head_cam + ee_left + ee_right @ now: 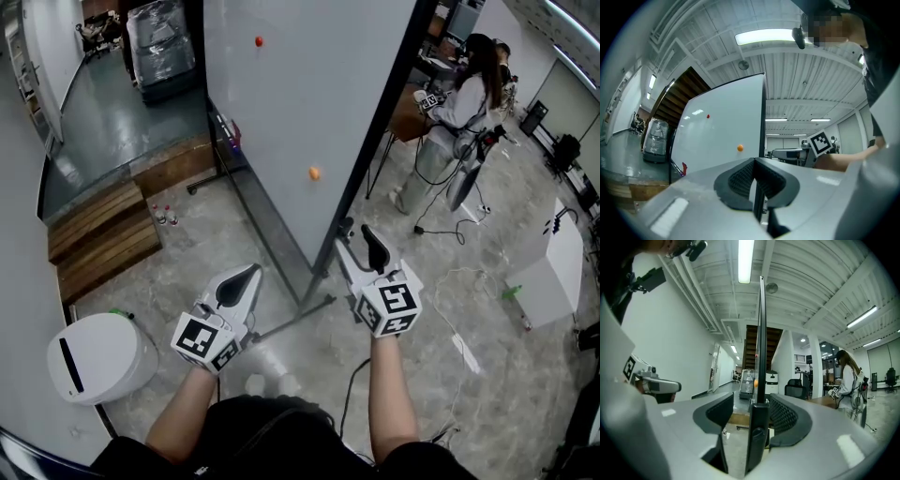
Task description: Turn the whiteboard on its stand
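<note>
Jaws of the right gripper (356,234) stand apart. The black frame edge (761,357) of the whiteboard (309,94) is upright between them, with a gap on its left side. Left gripper (249,274): jaws together, empty, just left of the board. Both forearms reach forward, grippers level. Board upright on its stand (292,317), orange magnet (314,173) on its face. White bin (98,356) near left.
</note>
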The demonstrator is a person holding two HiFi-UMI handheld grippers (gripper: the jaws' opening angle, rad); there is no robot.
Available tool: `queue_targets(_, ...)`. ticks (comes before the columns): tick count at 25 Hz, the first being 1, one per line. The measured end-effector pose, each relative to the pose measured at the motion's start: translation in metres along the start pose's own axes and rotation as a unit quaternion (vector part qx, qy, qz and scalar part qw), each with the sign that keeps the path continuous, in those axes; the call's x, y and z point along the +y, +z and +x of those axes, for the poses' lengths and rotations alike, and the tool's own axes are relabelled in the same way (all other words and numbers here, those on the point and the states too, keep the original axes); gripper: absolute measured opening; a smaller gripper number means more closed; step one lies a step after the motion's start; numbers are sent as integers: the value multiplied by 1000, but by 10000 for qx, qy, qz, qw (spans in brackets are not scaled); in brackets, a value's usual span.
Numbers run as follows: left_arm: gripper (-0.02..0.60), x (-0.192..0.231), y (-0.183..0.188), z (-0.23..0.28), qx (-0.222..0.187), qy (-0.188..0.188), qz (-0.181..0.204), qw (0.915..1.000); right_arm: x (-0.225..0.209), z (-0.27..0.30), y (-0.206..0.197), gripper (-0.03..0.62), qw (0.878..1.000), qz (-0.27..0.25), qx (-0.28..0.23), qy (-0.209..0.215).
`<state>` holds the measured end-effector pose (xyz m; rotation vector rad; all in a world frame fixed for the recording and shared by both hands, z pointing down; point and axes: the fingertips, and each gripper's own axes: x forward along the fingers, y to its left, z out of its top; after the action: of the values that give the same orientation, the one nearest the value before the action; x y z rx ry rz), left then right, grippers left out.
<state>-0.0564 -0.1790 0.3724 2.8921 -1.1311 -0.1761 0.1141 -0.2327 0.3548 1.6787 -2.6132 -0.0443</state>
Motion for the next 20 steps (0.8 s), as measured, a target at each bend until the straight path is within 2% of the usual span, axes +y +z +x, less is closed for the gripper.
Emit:
queue_targets(3,3,1,10,3,-55,1,80,10000,22,-7,23,223,9995,-34,-282,169)
queue_targets(6,3,2,17,2,-123,48,119,9998,42,-10,35,127,9982,37,-545,256)
queue_targets(10,3,8,20,-2,-134,144,159,9997,68,-6,34,41,9961,225,-687,503)
queue_targets(20,3,27,27,-19,-141,405,234,9988,121,9,16,8,9910,675,-528,1031)
